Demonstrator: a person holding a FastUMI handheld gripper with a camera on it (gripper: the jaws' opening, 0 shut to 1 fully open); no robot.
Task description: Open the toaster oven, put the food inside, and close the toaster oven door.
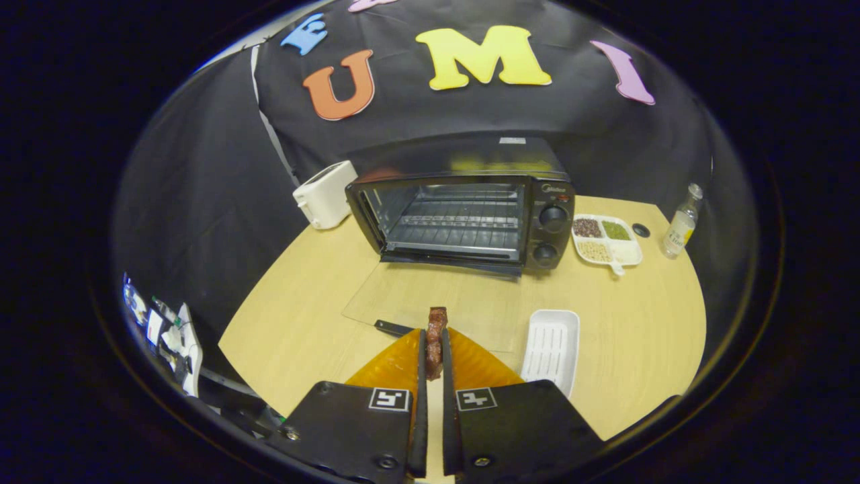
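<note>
A: Step in hand?
B: Carrying the food. Oven door already dropped open, so first step judged done, placing not yet done, closing left.

A: Left to right, quick.
B: Far left on the desk (295, 336), one white toaster (327, 195), just beside the oven's left wall. Then one black toaster oven (463, 208), cavity open, wire rack (457, 222) bare, glass door (437, 302) lying flat toward the fingers, dark door handle (393, 328) near the left fingertip. Two knobs (553, 218) stacked on the right panel.

A: Food?
B: One brown meat-like piece (437, 339), upright, pinched in the hand-held gripper (435, 359); both fingers pressed against its sides, top poking out above the tips. Held over the near edge of the door, well short of the rack.

A: Right side?
B: One empty white tray (552, 346) just right of the fingers. Beyond it, beside the oven's right wall, one divided dish (606, 240) with four compartments of grains or beans. One small dark disc (641, 230), can't tell what. One small glass bottle (682, 225) furthest right.

A: Next move needs?
B: Probably forward travel over the door, level entry into the cavity above the rack, release only once resting on the wires. Risk: clipping the top frame or dropping onto the glass
</note>
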